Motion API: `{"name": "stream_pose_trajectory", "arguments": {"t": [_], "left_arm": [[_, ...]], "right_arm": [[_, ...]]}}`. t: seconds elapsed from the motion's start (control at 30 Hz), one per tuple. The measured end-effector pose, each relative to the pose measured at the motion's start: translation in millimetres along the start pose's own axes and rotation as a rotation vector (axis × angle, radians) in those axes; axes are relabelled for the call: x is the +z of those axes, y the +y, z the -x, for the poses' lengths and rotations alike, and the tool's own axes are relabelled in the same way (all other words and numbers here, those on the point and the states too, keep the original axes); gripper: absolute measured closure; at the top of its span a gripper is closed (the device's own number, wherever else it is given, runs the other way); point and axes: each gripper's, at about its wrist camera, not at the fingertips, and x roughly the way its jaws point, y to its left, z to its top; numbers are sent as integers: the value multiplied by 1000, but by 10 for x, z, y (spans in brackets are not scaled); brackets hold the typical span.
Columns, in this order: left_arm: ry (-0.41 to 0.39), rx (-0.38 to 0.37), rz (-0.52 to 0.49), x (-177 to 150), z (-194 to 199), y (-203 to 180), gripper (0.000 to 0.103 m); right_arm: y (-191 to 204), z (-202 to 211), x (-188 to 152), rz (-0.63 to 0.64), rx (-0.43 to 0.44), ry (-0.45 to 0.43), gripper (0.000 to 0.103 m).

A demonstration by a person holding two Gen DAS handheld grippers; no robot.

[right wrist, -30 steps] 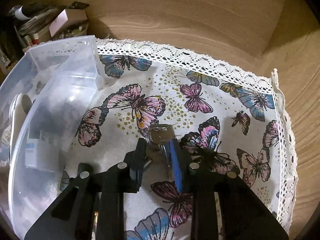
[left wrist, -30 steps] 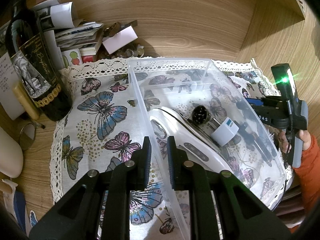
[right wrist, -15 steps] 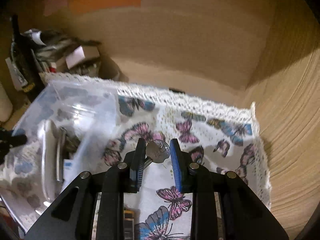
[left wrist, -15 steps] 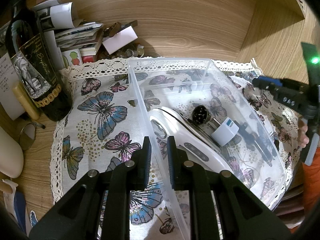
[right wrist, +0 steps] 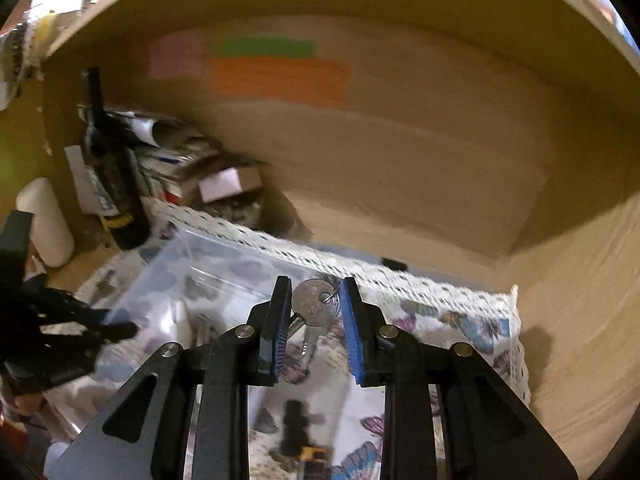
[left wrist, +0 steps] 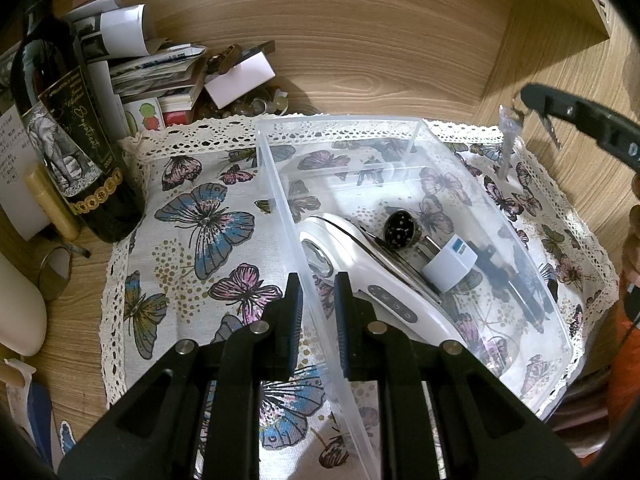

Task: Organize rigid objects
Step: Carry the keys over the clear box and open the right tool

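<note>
— What's around you?

— My left claw (left wrist: 316, 304) pinches the near wall of the clear plastic bin (left wrist: 276, 184) on the butterfly-print cloth (left wrist: 188, 240). A dark wine bottle (left wrist: 72, 152) stands left, well apart.

— And inside?

— One white handheld device (left wrist: 372, 280), one white plug adapter (left wrist: 450, 264), one round black piece (left wrist: 399, 226).

— Your right?

— My right claw (right wrist: 314, 312) grips silver keys on a ring (right wrist: 316, 304), lifted above the cloth.

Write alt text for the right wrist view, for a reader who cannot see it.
The right gripper, blue-padded, holds a silver metal key on a ring in the air above a butterfly-print lace-edged cloth. To its left lies a clear plastic bin; a dark wine bottle stands behind, against a wooden wall.
</note>
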Motion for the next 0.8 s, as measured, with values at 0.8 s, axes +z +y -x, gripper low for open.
{"name": "stream_pose_trajectory", "arguments": {"t": [0.8], "left_arm": [[0,-5,3,5,3,17,88]], "right_arm": [[662,-557,-381,111,192,209,80]]}}
